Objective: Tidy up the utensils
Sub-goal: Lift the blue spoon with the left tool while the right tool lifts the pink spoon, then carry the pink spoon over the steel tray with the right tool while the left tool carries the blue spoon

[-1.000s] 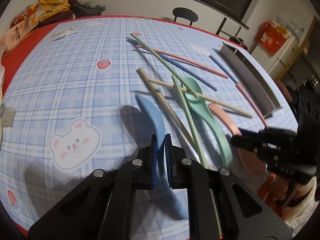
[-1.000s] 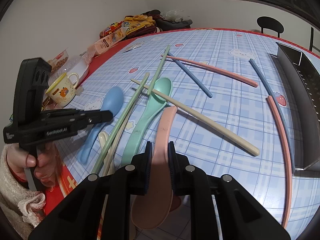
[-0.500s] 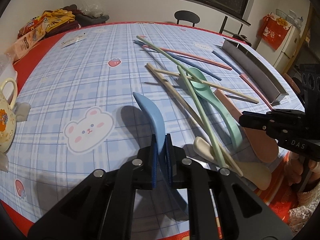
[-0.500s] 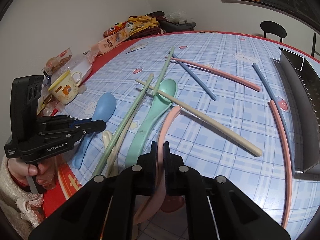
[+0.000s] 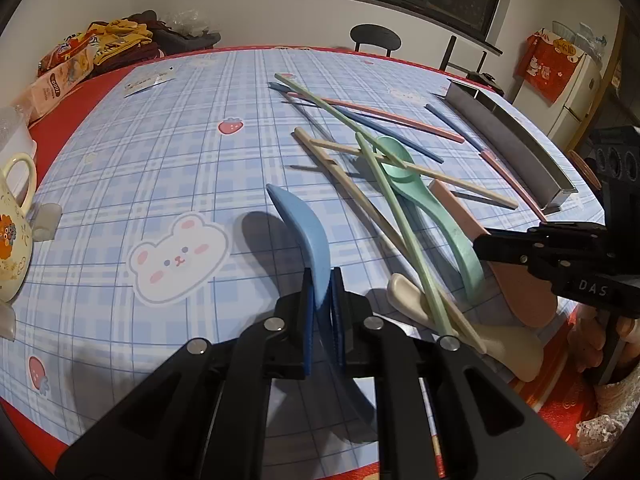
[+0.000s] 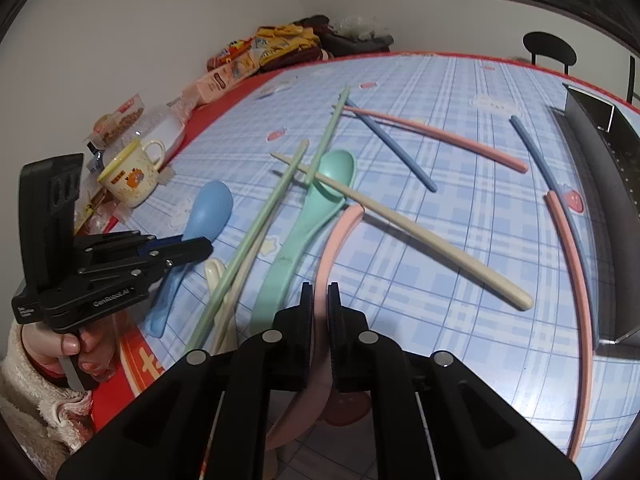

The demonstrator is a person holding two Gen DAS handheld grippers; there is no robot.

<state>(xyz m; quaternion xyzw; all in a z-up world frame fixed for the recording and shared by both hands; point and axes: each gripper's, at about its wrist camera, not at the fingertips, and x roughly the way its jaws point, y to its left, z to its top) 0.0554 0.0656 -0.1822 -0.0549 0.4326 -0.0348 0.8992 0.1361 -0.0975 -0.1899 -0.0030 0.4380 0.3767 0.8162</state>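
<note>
Your left claw angles down toward the desk, covered in blue plaid cloth with a red border, and is clamped on the handle of the blue plastic spoon, whose bowl sticks up and forward off the cloth. Your left hand, in a fluffy cream sleeve, grips the tool's handle at the near desk edge. Your right claw also tilts down and is clamped on the pink plastic spoon; its handle curves forward over the desk and its bowl hangs past the near edge. Between the two claws lies the mint-green plastic spoon, tangled with green, cream, blue and pink chopsticks. The dark metal tray sits along the far right side.

White lettering on the left tool reads "GenRobot.AI"; the right tool shows "DAS". The cream cartoon mug carries print too small to read.
</note>
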